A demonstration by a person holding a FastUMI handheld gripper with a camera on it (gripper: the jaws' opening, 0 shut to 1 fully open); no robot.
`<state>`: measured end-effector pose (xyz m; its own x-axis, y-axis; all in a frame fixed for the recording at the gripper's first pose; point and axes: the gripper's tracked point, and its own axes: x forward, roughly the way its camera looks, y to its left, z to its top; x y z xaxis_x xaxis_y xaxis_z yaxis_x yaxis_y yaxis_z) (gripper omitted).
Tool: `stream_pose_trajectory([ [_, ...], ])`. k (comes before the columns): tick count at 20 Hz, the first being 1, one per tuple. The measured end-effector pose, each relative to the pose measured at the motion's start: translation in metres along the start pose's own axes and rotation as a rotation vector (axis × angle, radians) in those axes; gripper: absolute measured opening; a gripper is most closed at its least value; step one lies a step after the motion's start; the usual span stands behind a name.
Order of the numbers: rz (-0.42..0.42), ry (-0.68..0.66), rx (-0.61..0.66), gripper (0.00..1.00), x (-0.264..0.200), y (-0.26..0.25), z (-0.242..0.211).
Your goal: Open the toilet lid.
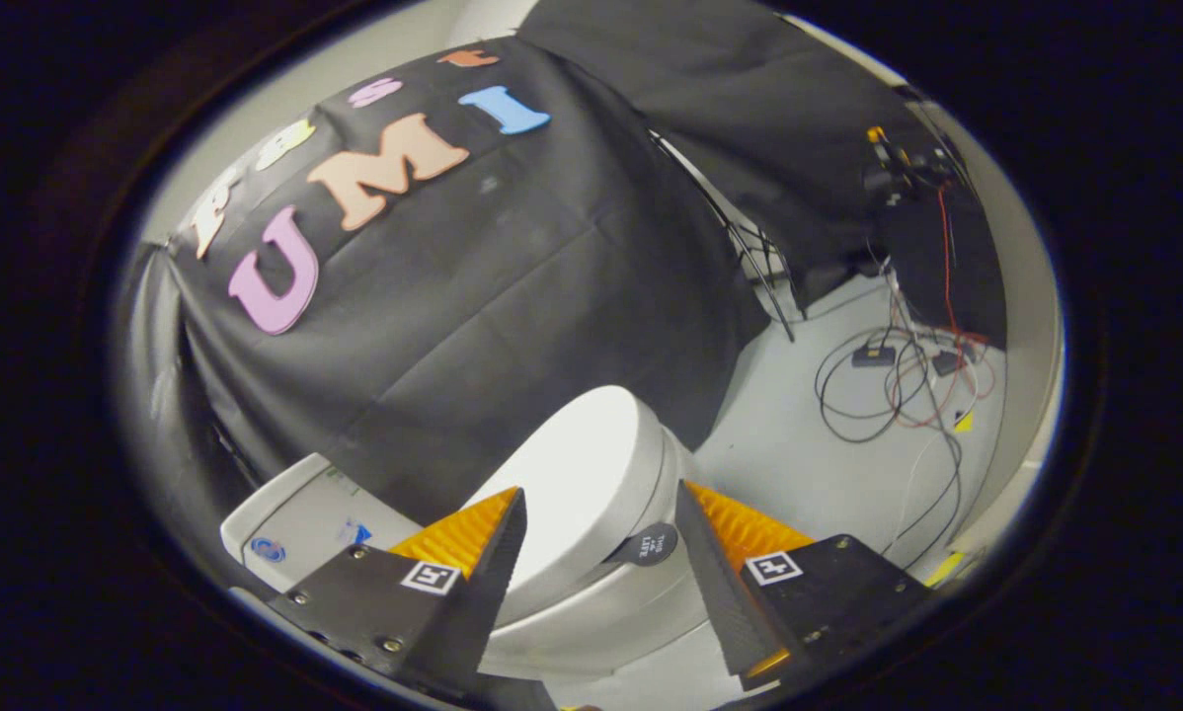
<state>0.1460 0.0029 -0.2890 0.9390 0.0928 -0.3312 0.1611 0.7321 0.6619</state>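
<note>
I held my gripper with its fingers spread apart and empty, the closed toilet lid lying just beyond and between them. The small dark lift tab at the lid's front edge sat nearest, likely my target.

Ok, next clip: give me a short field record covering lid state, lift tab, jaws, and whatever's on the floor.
lid: toilet lid down, closed over the seat
lift tab: dark round tab on the lid's front edge, between the fingers, untouched
tank: tank against the black cloth wall
gripper: gripper with jaws open, straddling the lid's front, gripping nothing
floor: loose cables beyond the toilet
task status: lid not yet lifted
</note>
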Motion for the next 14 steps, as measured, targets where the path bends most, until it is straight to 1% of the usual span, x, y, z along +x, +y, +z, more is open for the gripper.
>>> stream_pose_trajectory([
  [2,-0.038,0.030,0.059,0.82,0.016,-0.018,-0.018],
  [4,-0.045,0.044,0.107,0.79,0.027,-0.028,-0.030],
  [6,-0.063,0.051,0.152,0.79,0.034,-0.036,-0.037],
  [11,-0.068,0.078,0.302,0.79,0.058,-0.052,-0.053],
  [12,-0.074,0.095,0.321,0.73,0.052,-0.055,-0.058],
  [14,-0.058,0.121,0.343,0.61,0.069,-0.053,-0.068],
])
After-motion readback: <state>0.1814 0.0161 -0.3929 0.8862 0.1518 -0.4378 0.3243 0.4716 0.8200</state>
